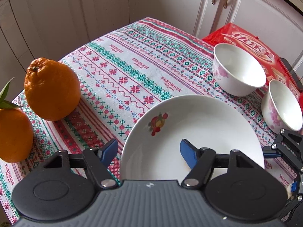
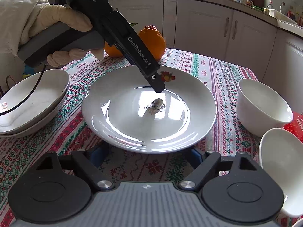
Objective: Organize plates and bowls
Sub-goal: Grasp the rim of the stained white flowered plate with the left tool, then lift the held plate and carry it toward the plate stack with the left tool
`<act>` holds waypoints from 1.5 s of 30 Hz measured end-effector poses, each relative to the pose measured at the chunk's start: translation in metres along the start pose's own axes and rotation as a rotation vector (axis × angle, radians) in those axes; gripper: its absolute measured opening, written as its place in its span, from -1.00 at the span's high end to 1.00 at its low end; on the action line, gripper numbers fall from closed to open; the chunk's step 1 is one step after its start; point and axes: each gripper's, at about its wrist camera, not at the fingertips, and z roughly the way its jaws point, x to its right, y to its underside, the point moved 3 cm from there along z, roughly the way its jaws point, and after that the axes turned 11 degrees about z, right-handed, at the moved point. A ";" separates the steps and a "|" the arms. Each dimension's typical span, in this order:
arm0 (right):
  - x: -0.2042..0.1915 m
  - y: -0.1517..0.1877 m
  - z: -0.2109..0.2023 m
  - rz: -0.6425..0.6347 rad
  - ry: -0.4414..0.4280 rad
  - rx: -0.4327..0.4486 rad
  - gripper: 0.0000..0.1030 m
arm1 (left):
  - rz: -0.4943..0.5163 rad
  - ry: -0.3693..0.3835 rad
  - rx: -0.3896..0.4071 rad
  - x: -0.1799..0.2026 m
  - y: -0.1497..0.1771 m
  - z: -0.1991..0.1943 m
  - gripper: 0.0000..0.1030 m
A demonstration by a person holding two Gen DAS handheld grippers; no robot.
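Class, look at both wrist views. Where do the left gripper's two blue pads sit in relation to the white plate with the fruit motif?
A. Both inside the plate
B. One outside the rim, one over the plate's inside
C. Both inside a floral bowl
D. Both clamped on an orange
B: in the left wrist view one of the blue pads sits outside the rim of the plate, over the tablecloth, while the other is over the plate's inside.

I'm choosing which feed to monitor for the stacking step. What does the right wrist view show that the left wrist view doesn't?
Only the right wrist view shows the stacked plates, the gloved hand and the kitchen counter. Only the left wrist view shows both oranges clearly, including the leafy orange, and the whole red box. Both show the fruit-motif plate, the two bowls and the patterned tablecloth.
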 end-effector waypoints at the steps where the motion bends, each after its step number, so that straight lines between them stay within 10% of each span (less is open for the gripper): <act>1: 0.001 0.000 0.000 0.000 -0.001 0.000 -0.74 | 0.003 0.004 -0.006 0.000 0.000 0.001 -0.33; 45: -0.013 0.000 -0.036 -0.072 -0.047 -0.027 -0.79 | -0.014 0.126 0.006 0.015 0.016 -0.039 -0.19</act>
